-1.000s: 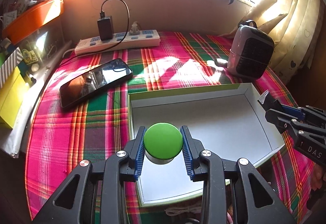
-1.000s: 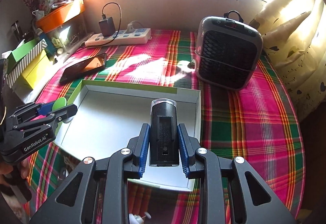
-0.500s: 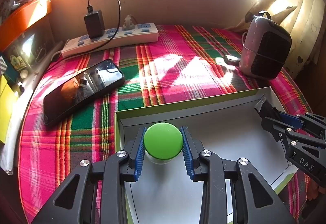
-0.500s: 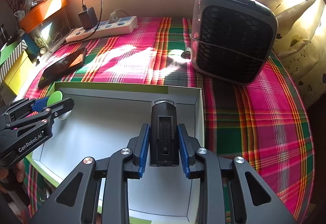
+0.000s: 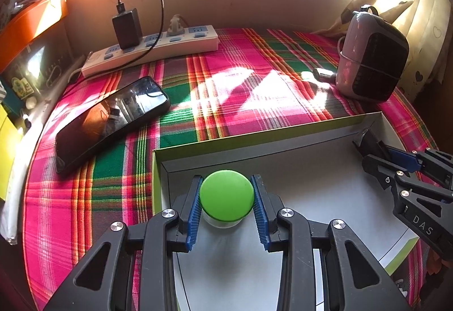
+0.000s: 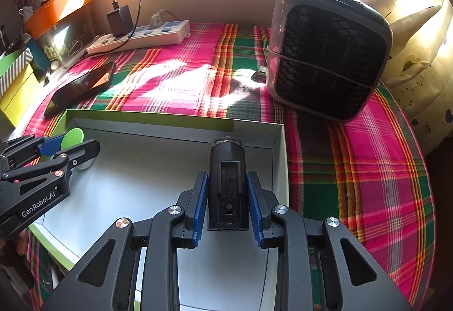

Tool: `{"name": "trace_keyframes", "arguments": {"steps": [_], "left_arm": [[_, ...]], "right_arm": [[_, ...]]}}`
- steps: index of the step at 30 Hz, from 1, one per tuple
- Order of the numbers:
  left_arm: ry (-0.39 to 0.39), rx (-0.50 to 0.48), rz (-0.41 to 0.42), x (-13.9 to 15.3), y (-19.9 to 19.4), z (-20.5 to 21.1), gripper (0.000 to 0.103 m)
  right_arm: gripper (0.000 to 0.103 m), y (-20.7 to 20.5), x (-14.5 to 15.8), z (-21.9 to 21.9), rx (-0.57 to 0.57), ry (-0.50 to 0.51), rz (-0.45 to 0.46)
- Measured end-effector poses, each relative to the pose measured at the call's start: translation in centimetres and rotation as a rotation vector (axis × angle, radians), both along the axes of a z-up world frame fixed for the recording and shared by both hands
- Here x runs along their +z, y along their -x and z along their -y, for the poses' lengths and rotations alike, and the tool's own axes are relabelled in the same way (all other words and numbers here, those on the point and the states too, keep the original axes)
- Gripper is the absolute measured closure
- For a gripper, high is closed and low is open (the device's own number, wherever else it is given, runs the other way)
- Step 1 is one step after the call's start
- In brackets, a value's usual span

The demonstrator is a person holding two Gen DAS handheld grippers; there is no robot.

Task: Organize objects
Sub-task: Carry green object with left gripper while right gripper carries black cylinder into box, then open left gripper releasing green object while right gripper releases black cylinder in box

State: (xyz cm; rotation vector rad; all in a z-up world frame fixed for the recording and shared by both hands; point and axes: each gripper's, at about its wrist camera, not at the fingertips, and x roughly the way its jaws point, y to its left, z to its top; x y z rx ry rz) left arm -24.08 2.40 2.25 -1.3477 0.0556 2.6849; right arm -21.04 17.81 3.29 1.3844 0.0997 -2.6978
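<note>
Left tongs [image 5: 226, 197] clamp round green-lidded jar [image 5: 226, 194]; right tongs [image 6: 228, 197] clamp boxy black device [image 6: 227, 186].

Green-lidded jar [image 5: 226, 195], black device [image 6: 227, 186] — inside white tray [image 6: 158, 135].

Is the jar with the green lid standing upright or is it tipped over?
Upright. The left gripper holds the jar with its green lid facing up, inside the white box. Whether its base touches the floor, I cannot tell.
</note>
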Motion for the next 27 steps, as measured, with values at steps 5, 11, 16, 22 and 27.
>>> {"name": "trace_keyframes", "arguments": {"steps": [5,11,16,22,27], "left_arm": [[0.005,0.001,0.000,-0.02,0.02,0.04,0.071],[0.023,0.000,-0.003,-0.21,0.07,-0.18,0.071],[0.026,-0.002,-0.002,-0.25,0.07,-0.28,0.071],[0.021,-0.010,-0.002,-0.18,-0.08,-0.21,0.067],[0.014,-0.008,-0.006,0.01,-0.58,-0.25,0.065]], "right_arm": [[0.074,0.09,-0.03,0.01,0.004,0.000,-0.003],[0.074,0.07,-0.21,0.34,0.015,-0.005,-0.002],[0.074,0.05,-0.27,0.48,0.014,-0.013,-0.002],[0.074,0.03,-0.23,0.44,0.012,-0.010,-0.001],[0.074,-0.30,0.00,0.36,0.004,0.004,-0.010]]}}
